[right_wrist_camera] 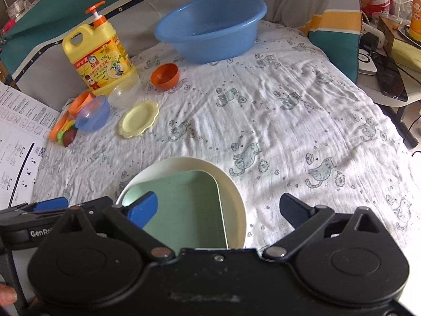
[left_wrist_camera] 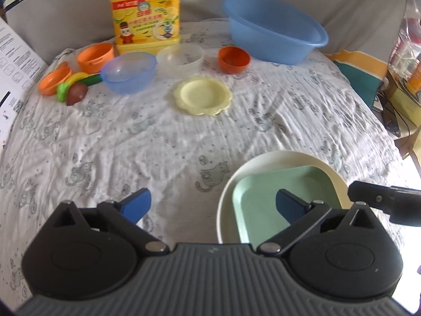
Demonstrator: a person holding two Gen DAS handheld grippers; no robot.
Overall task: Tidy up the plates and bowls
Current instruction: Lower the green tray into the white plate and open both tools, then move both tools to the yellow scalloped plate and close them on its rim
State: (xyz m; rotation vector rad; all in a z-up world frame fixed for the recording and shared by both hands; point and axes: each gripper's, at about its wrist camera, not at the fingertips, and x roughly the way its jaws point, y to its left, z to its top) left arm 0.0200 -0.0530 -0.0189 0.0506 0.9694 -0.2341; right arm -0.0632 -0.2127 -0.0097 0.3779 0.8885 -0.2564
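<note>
Hovering wide-open and empty, left gripper (left_wrist_camera: 213, 205) and right gripper (right_wrist_camera: 218, 210) jaws flank green square plate (right_wrist_camera: 181, 200), nested in cream round plate (right_wrist_camera: 234, 197) for stacking.

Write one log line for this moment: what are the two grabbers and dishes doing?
left gripper: open, empty | right gripper: open, empty | green tray: nested in white plate | yellow plate: not stacked

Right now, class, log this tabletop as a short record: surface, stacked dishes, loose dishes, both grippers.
surface: cat-print cloth
stack: green square plate inside cream round plate
loose dishes: yellow scalloped plate, small blue bowl, clear bowl, orange bowl
far side: blue basin
left gripper: open, empty
right gripper: open, empty
</note>
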